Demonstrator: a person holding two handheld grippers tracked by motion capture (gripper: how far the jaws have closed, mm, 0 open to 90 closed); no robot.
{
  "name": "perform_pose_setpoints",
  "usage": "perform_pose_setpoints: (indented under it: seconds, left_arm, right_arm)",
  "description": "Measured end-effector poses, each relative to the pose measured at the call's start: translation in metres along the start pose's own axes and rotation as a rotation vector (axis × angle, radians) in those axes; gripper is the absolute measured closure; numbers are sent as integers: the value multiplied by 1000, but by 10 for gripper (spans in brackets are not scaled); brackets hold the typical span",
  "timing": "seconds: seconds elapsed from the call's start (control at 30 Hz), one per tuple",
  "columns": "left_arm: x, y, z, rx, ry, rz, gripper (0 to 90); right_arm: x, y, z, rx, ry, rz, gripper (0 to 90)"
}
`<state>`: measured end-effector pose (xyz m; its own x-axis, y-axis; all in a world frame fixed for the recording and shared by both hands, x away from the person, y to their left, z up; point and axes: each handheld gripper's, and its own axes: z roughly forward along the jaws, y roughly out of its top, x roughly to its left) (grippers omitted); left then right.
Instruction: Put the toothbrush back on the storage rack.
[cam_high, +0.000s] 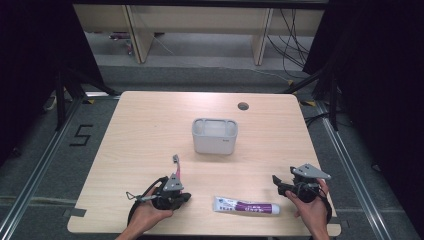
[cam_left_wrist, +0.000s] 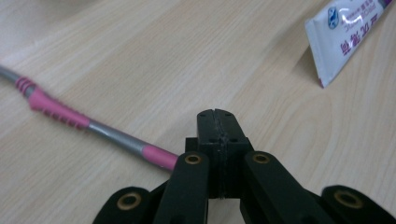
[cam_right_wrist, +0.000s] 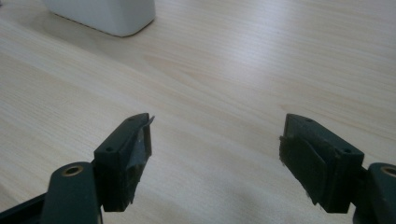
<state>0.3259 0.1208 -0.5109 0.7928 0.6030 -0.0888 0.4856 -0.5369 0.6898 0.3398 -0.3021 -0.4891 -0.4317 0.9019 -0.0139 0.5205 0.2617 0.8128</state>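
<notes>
Wooden table (cam_high: 150, 130): left hand-held gripper (cam_left_wrist: 215, 122) pressed together beside toothbrush (cam_left_wrist: 93, 126); right hand-held gripper (cam_right_wrist: 217, 154) spread, hovering low.

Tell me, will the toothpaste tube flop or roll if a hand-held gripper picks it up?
The toothpaste tube lies flat on the table, and its crimped end is flat, so it probably won't roll. It looks soft-walled, so it may dent or sag if gripped mid-body. Its glossy skin might be a bit slippery.

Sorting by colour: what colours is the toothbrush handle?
The toothbrush handle is silver-grey with pink rubbery grip sections, clearest in the left gripper view.
</notes>
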Motion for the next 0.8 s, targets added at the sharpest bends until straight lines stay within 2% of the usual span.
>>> perform_pose_setpoints:
  seconds: [0.07,0.1,0.17,0.43,0.53,0.8]
  left_arm:
    - [5,-3,-3,-3,16,-11,891]
    - [5,-3,-4,-8,11,-15,890]
    - [9,-5,-9,-6,19,-12,890]
    - [19,-14,-20,-10,39,-36,878]
    - [27,-16,-26,-12,59,-45,881]
    - [43,-20,-30,-5,93,-71,881]
  right_arm:
    - [-1,0,0,-10,-12,-15,258]
    - [-1,0,0,-11,-12,-16,258]
    - [0,0,0,0,-1,0,257]
    - [0,0,0,5,12,5,257]
    - [0,0,1,-4,15,7,257]
    - [0,0,1,4,20,12,255]
